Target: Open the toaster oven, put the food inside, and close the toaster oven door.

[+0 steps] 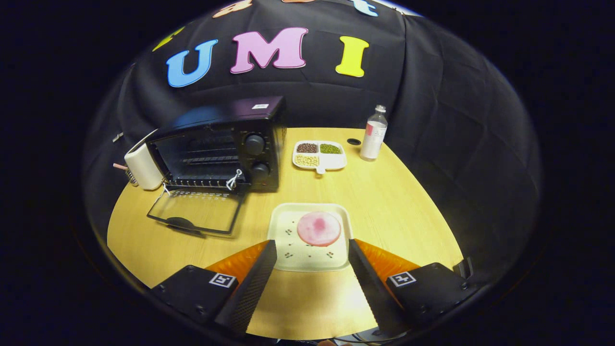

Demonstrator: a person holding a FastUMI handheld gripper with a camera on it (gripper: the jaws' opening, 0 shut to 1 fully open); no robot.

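A black toaster oven point(218, 146) stands at the back left of the round wooden table point(394, 202). Its glass door point(194, 211) lies folded down flat in front of it, showing the wire rack inside. A round pink piece of food point(319, 228) rests on a cream square plate point(310, 235) just ahead of my fingers, its near edge lying between the fingertips. My gripper point(312, 250) is open, one finger at each near corner of the plate, holding nothing.
A white divided dish point(319, 155) with beans and grains sits right of the oven. Beside that dish stands a clear bottle point(374, 135). A white roll-like object point(142, 166) leans at the oven's left side.
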